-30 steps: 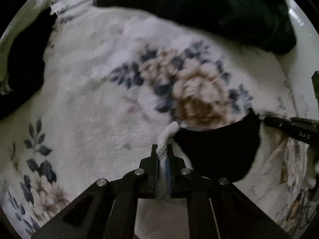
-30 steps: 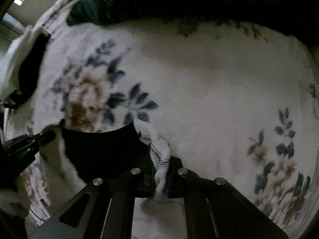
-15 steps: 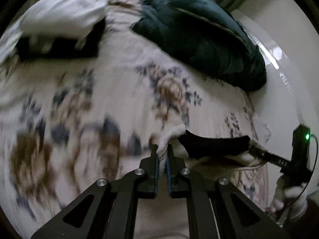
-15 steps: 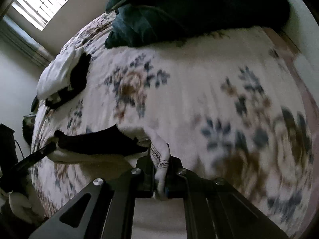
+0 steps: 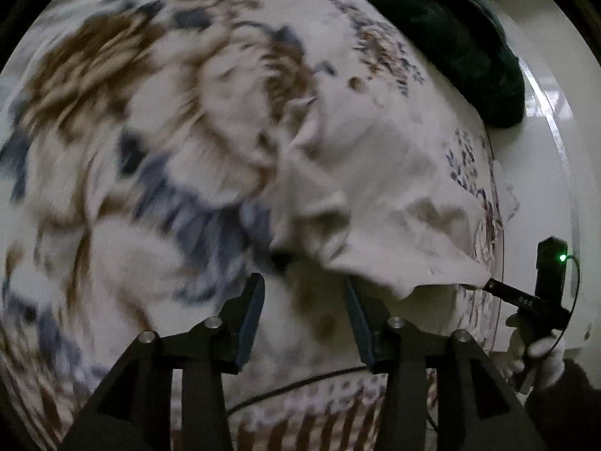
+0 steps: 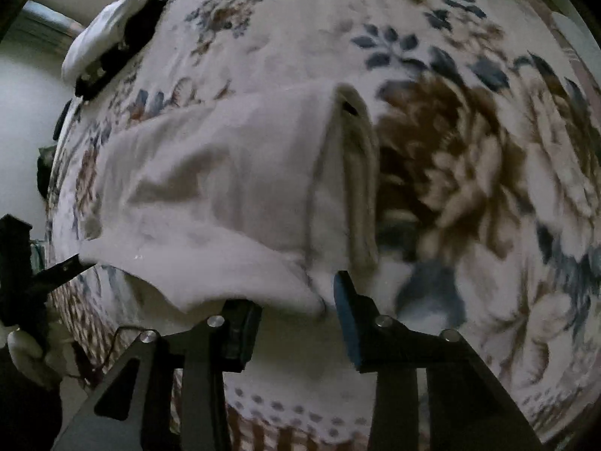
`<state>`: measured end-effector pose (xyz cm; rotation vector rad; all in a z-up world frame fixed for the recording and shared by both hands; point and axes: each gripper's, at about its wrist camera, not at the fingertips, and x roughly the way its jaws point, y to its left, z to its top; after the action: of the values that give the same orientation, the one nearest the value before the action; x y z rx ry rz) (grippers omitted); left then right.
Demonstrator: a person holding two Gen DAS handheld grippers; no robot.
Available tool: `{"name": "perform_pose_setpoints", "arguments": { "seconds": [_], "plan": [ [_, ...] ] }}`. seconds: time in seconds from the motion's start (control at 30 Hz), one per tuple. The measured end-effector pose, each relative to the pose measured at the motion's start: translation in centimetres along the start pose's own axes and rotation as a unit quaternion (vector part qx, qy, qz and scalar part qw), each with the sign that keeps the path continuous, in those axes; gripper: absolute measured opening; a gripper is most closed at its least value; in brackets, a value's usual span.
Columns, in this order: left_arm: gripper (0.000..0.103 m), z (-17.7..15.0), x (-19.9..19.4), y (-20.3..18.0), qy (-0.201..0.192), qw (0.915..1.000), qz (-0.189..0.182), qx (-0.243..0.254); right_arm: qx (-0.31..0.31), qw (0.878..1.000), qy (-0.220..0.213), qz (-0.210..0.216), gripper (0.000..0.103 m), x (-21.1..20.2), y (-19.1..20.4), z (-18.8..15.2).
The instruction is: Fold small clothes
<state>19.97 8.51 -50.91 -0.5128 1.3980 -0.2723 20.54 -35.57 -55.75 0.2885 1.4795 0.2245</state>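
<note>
- the white garment (image 6: pixel 233 195) lies spread on the floral blanket (image 6: pixel 469 173), near the blanket's front edge, with one fold already laid along its side toward the big brown flower.
- left gripper (image 5: pixel 304 300): fingers spread wide apart, nothing between them. the garment sits just ahead of its tips and off to the right, its near corner hanging close over the right finger.
- right gripper (image 6: pixel 296 300): also gaping, no cloth pinched. the garment's near hem droops right onto the left finger and bulges into the gap between the two.
- the key relation, as i read it: the garment's long axis runs side to side, across both sets of fingers, from the folded ridge (image 6: pixel 357 173) out toward the blanket's left end in the right wrist view. each gripper sits at one near corner of the garment, so neither is clearly the nearer one.
- in the left wrist view, the other tool (image 5: pixel 533 297) shows at the garment's far corner, its tip at the hem, held in a white-gloved hand (image 5: pixel 541 353).
- pose: both grippers are low, pointed forward over the blanket's front edge, roughly level with the cloth.
- my guess is the next fold needs both to close on the near hem and carry it across the short way.
- beyond the garment, a dark green bundle (image 5: pixel 450 34) and a black and white pile (image 6: pixel 112 41) lie farther up the blanket. much of the left view is blurred.
</note>
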Motion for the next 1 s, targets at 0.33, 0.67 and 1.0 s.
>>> {"name": "perform_pose_setpoints", "arguments": {
  "seconds": [0.33, 0.67, 1.0],
  "plan": [
    [0.041, 6.9, -0.5, -1.0, -0.059, 0.9973, -0.007, -0.045, 0.220, 0.962, -0.081, 0.137, 0.050, -3.9, -6.9, -0.2],
    [0.041, 12.1, 1.9, -4.0, -0.049, 0.9988, -0.005, -0.006, 0.250, 0.953, -0.099, 0.137, 0.050, -6.0, -6.4, -1.2],
    [0.041, 13.7, 5.6, -3.6, -0.014, 0.9991, 0.039, -0.001, 0.214, 0.968, -0.087, 0.098, 0.015, 0.1, -5.8, 8.0]
  ]
}}
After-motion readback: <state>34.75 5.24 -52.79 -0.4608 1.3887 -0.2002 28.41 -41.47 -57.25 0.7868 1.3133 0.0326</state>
